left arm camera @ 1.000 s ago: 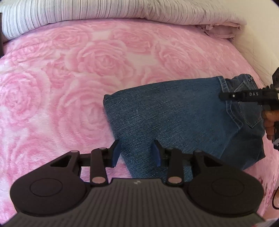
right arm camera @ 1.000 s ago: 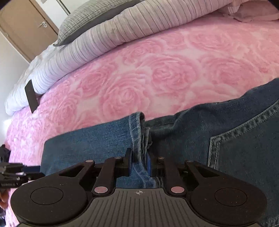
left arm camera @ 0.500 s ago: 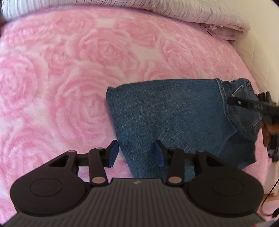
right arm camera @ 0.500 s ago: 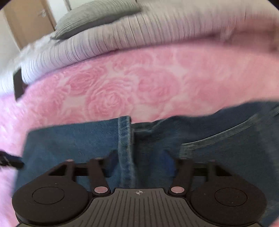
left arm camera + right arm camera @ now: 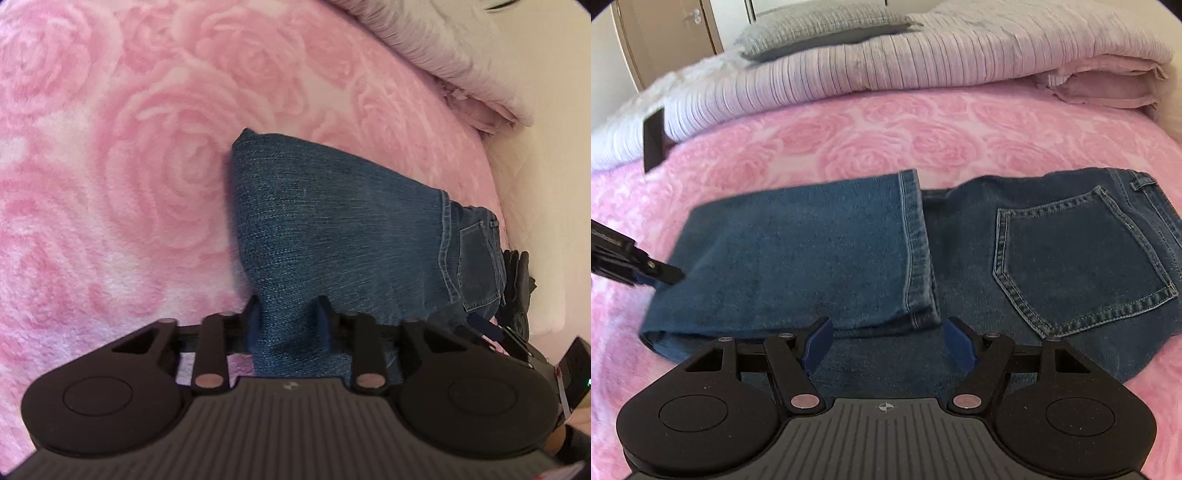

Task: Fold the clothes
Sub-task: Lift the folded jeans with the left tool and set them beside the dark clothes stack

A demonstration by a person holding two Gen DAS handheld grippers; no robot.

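Blue jeans (image 5: pixel 798 251) lie folded on the pink rose blanket (image 5: pixel 923 136). The leg hem (image 5: pixel 916 254) rests near the seat, and the back pocket (image 5: pixel 1082 258) faces up at the right. In the left wrist view, my left gripper (image 5: pixel 289 323) is shut on the folded edge of the jeans (image 5: pixel 332 229), with denim bunched between its fingers. The right wrist view shows that same left gripper (image 5: pixel 663 275) at the jeans' left end. My right gripper (image 5: pixel 888 349) hangs open just in front of the hem, holding nothing.
A striped duvet (image 5: pixel 886 62) and a grey pillow (image 5: pixel 820 29) lie at the back of the bed. Folded pink cloth (image 5: pixel 1108 85) sits at the back right. A dark flat object (image 5: pixel 653 138) stands at the left. A pale wall (image 5: pixel 535 166) borders the bed.
My right gripper let go of the hem, opened and drew back. My left gripper moved onto the folded edge and closed on the denim.
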